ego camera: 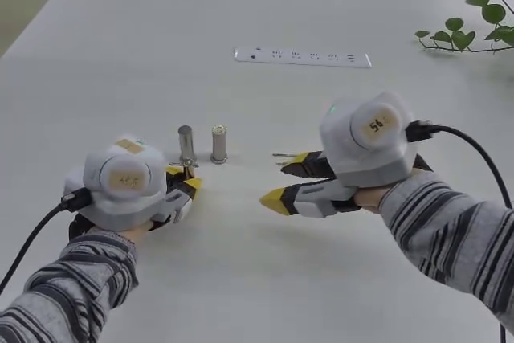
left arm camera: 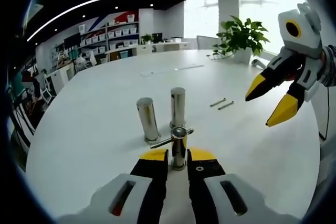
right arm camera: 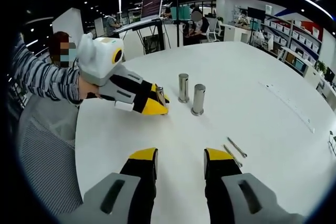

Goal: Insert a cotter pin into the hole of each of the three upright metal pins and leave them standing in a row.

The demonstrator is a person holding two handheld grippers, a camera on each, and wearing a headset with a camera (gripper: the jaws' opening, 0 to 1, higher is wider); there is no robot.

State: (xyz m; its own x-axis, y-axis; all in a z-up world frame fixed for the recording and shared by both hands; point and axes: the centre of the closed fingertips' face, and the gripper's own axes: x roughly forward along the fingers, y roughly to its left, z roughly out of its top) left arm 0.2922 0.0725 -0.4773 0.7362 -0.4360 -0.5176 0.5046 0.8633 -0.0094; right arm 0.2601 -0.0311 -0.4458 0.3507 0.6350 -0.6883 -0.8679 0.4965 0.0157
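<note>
My left gripper (left arm camera: 178, 157) is shut on a short upright metal pin (left arm camera: 178, 145) that has a cotter pin (left arm camera: 169, 140) through its hole, at the table's near left (ego camera: 186, 182). Two more metal pins (ego camera: 186, 144) (ego camera: 218, 143) stand upright side by side just beyond it, bare at the top. Two loose cotter pins (right arm camera: 234, 153) lie on the table to their right (ego camera: 285, 155). My right gripper (ego camera: 277, 184) stands open and holds nothing, its yellow tips pointing left close to the loose cotter pins.
A white power strip (ego camera: 302, 57) lies across the far middle of the white table (ego camera: 120, 54). Leaves of a potted plant (ego camera: 474, 26) reach in at the far right. Black cables trail from both grippers. Office desks and people stand beyond the table.
</note>
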